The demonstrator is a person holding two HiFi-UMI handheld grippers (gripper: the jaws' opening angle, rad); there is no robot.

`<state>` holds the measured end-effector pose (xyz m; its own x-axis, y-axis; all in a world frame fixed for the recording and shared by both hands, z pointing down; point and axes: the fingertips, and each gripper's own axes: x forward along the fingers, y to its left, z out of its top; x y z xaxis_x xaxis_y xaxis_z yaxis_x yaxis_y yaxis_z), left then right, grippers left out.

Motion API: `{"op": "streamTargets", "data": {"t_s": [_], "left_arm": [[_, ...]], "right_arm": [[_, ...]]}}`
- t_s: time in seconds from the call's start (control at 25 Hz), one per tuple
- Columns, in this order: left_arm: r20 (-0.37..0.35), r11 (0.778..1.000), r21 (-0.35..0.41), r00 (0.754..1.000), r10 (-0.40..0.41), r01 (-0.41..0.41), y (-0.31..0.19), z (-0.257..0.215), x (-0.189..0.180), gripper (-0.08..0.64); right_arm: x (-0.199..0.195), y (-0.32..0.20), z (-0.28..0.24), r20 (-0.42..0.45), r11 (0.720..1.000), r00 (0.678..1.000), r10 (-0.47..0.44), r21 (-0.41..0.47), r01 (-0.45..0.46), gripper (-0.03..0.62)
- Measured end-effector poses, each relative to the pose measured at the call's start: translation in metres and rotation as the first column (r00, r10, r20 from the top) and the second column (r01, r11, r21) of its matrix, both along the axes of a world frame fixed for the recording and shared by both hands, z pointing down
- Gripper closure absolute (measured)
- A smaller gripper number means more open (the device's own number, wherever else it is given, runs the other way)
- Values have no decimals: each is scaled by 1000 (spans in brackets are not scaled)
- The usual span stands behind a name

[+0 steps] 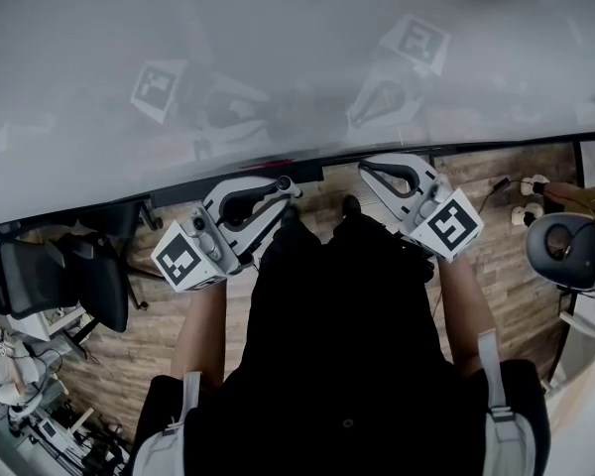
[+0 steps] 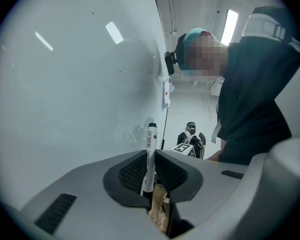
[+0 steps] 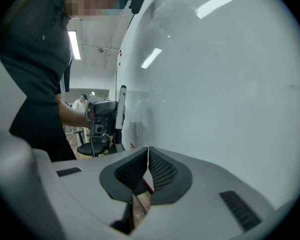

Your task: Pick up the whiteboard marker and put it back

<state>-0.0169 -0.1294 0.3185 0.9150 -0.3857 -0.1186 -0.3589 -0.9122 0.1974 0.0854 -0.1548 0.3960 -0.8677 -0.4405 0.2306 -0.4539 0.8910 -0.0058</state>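
Left hand-held gripper (image 2: 149, 152) is clenched on the whiteboard marker (image 2: 151, 136), which stands upright just in front of the whiteboard (image 2: 65, 84). Right hand-held gripper (image 3: 148, 150) points at the same whiteboard, jaws pressed together, nothing between them.

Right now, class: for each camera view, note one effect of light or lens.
Head view: the glossy whiteboard carries hazy, washed-out reflections. Left gripper view: fisheye bending, dark corners, ceiling-light streaks on the whiteboard; the whiteboard marker is sharp. Right gripper view: same curved frame, streaks of glare upper right.
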Motion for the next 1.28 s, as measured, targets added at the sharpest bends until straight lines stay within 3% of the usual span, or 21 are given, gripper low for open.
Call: {"op": "streamTargets", "data": {"t_s": [0.12, 0.32, 0.44, 1.28], "left_arm": [[-21, 1000, -29, 1000, 0, -1, -3, 6, -3, 499], [-135, 998, -59, 991, 7, -15, -5, 10, -12, 499], [-161, 997, -75, 987, 3, -15, -7, 17, -17, 499], [-92, 994, -100, 995, -45, 36, -12, 35, -22, 499]], "right_arm": [[0, -3, 0, 9, 1000, 1000, -1, -9, 1, 572], [0, -5, 3, 15, 1000, 1000, 1, -26, 0, 572], [0, -7, 5, 15, 1000, 1000, 3, -30, -2, 572], [-5, -14, -2, 54, 999, 999, -7, -33, 8, 572]]}}
